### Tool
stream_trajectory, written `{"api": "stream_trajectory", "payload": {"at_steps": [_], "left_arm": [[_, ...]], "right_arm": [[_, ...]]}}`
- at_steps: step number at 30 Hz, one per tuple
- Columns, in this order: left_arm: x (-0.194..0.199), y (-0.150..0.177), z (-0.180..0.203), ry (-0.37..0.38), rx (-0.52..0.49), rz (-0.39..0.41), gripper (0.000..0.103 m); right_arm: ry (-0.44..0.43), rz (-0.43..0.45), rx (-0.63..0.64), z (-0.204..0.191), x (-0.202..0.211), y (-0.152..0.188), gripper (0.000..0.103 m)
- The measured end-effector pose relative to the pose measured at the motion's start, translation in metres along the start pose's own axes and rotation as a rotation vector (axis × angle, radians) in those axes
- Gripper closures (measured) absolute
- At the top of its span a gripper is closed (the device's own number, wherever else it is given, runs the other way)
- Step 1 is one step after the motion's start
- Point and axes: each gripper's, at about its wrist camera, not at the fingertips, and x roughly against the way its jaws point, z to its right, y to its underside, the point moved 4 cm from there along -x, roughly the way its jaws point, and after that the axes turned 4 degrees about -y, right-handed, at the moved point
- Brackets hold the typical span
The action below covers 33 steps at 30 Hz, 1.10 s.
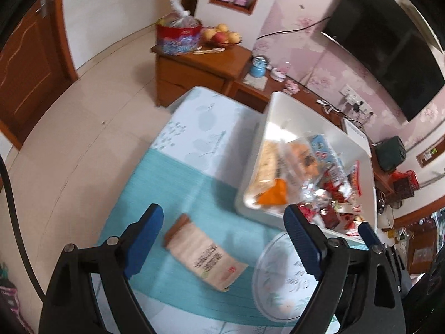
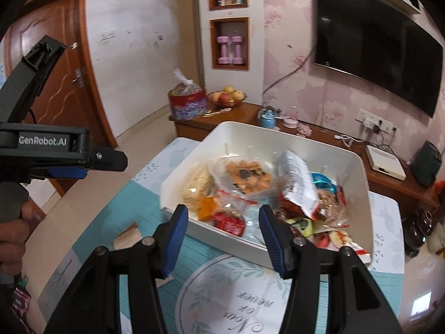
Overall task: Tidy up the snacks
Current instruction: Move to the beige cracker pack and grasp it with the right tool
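One beige paper snack packet [image 1: 204,253] lies on teal tablecloth [image 1: 172,183] beside white plastic bin [image 2: 281,136]; left gripper [image 1: 222,239] and right gripper [image 2: 222,233] both released, empty.

Soft daylight, motion blur throughout, heavy fisheye bending, dark corners.

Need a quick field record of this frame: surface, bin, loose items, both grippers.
surface: table with teal and white cloth
bin: white bin on the cloth, holding mixed snack packets
loose item: beige snack packet flat on the cloth, outside the bin
left gripper: left gripper open, empty, above the beige packet, not touching it
right gripper: right gripper open, empty, fingers in front of the bin's near wall
background: fruit bowl on a wooden cabinet
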Motion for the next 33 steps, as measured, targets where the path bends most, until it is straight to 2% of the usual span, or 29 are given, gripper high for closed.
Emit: {"api": "stream_trajectory", "payload": {"at_steps": [1,3,4,8,13,17,23,33], "left_arm": [[-0.001,0.002,-0.007,-0.006,0.012,-0.005,0.015],[-0.005,0.007,-0.022,-0.024,0.036,-0.025,0.015],[-0.008,0.009,-0.029,-0.038,0.044,-0.035,0.015],[-0.019,0.017,-0.059,-0.083,0.069,-0.063,0.015],[-0.032,0.025,-0.085,-0.1,0.096,-0.101,0.015],[-0.041,0.03,-0.1,-0.12,0.087,-0.125,0.015],[-0.052,0.039,-0.113,-0.141,0.101,-0.169,0.015],[-0.063,0.056,-0.113,-0.091,0.076,-0.225,0.015]], "right_arm": [[-0.016,-0.004,0.01,-0.004,-0.002,0.001,0.046],[-0.045,-0.013,0.03,-0.012,-0.006,0.002,0.035],[-0.064,-0.018,0.054,-0.019,-0.008,0.004,0.035],[-0.12,-0.053,0.143,-0.041,-0.02,0.013,0.034],[-0.181,-0.115,0.249,-0.068,-0.041,0.028,0.034],[-0.233,-0.176,0.292,-0.082,-0.058,0.041,0.034],[-0.264,-0.274,0.33,-0.099,-0.087,0.061,0.034],[-0.268,-0.345,0.404,-0.118,-0.109,0.085,0.034]]}}
